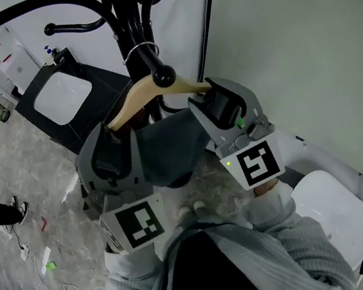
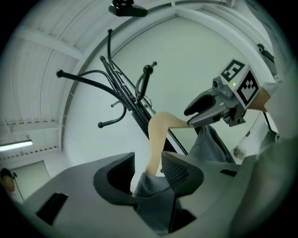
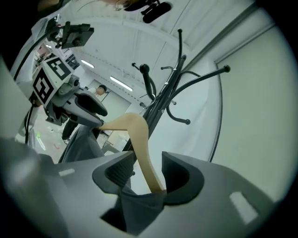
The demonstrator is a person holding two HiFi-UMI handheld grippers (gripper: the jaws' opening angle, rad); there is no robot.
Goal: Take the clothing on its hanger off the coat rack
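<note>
My left hand-held gripper (image 2: 148, 168) and right hand-held gripper (image 3: 148, 172) sat level at the two ends of the hanger (image 1: 134, 99). Each had its jaws spread, with a wooden arm running up between them, unpinched. Grey clothing (image 1: 169, 153) bunched in the throat of both. The clothing hung between the two hand-held grippers. Its hook (image 1: 133, 51) was looped over a peg (image 1: 163, 76) just beyond and above them, so it was not yet off the rack (image 1: 122, 6).

The rack's pole stood close ahead of both hand-held grippers, with more curved pegs overhead. A pale wall (image 1: 304, 51) ran near the right one's outer side, leaving little room there. Left of the left one the floor (image 1: 29, 180) lay open, with a black desk (image 1: 97, 75) farther off. My sleeves (image 1: 277, 221) were drawn in below, both wrists reaching forward.
</note>
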